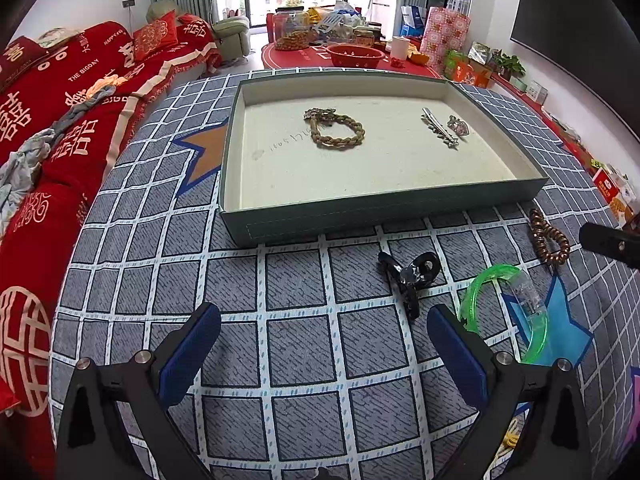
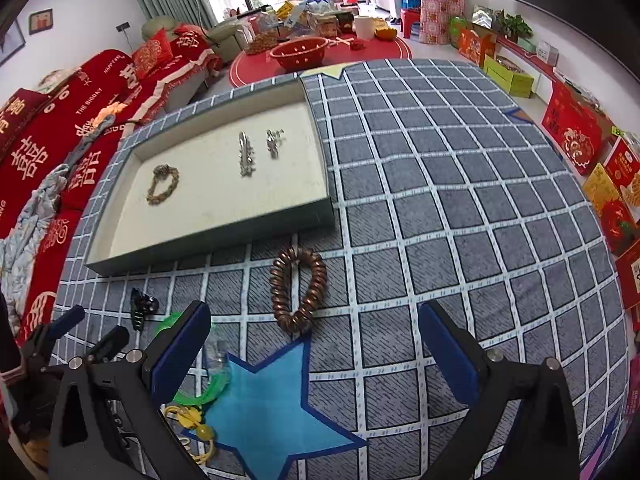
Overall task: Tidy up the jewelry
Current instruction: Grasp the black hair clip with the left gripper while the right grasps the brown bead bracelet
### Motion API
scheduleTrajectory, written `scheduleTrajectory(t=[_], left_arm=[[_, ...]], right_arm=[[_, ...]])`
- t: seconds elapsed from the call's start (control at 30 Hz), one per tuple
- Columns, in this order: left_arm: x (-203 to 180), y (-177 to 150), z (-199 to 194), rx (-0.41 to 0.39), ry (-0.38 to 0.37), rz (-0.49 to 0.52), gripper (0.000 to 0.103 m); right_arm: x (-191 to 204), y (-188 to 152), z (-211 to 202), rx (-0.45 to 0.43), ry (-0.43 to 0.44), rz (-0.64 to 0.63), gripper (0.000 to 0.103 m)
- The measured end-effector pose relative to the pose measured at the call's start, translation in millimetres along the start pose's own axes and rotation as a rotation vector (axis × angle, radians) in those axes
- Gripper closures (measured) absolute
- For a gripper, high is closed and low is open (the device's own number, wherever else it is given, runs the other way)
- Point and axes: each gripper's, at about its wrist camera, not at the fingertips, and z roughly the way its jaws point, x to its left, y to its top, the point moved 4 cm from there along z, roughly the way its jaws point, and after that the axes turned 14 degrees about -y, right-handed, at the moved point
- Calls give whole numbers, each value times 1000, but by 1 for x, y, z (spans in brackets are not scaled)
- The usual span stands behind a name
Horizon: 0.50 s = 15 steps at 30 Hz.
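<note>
Tray: a shallow grey-green cardboard tray (image 1: 280, 226) with a cream lining is sitting on the blue-grey checked cloth (image 1: 300, 344).
Inside tray: a braided tan rope bracelet (image 1: 338, 130) is lying left of a silver leaf-shaped hair clip (image 1: 439, 127) and a small silver brooch (image 1: 458, 125).
Outside tray: a black claw hair clip (image 1: 408, 276), a coiled copper-brown spiral hair tie (image 2: 298, 288) and a translucent green plastic bangle (image 1: 500, 308) are lying on the cloth near the tray's front wall.
Left gripper (image 1: 322, 340): hovering wide open over bare cloth, holding nothing.
Right gripper (image 2: 314, 344): hanging spread apart, empty, just behind the spiral tie.
</note>
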Motion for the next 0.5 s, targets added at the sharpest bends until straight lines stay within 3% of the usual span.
scheduleTrajectory(t=[0.2, 0.4, 0.5], left_arm=[[-4, 2, 7, 4, 2, 4, 0], [-8, 3, 16, 16, 7, 3, 0], [-9, 3, 20, 19, 14, 6, 0]], right_arm=[[-7, -6, 14, 17, -38, 18, 1], [-13, -8, 31, 54, -63, 46, 25], [-8, -7, 32, 35, -90, 13, 28]])
